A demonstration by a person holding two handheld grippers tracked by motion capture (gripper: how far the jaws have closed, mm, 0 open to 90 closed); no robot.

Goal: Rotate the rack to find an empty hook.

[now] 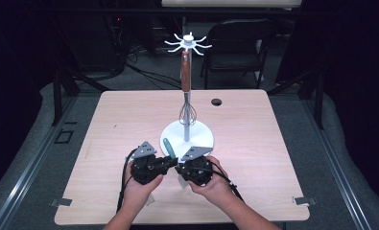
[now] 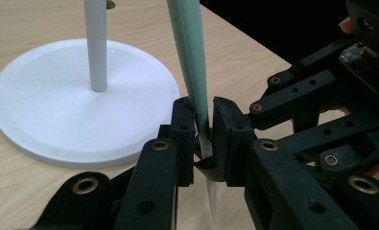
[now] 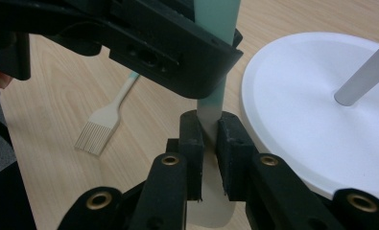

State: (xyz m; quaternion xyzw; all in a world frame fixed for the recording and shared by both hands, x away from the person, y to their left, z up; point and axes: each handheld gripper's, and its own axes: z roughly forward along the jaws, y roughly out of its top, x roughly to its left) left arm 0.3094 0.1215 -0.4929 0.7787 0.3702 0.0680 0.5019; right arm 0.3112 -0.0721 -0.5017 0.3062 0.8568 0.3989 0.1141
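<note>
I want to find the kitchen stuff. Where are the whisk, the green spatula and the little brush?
whisk (image 1: 186, 114): high view, on its wire loops.
green spatula (image 2: 189, 57): left gripper view, on its handle.
brush (image 3: 97, 130): right gripper view, on its bristle head.

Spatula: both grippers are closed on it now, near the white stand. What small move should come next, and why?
Probably open the right gripper and ease it back. The left gripper clamps the spatula on its green handle, and the right one holds the pale end, so one grip seems enough. The left could then lift it toward the stand, where a whisk hangs.
</note>
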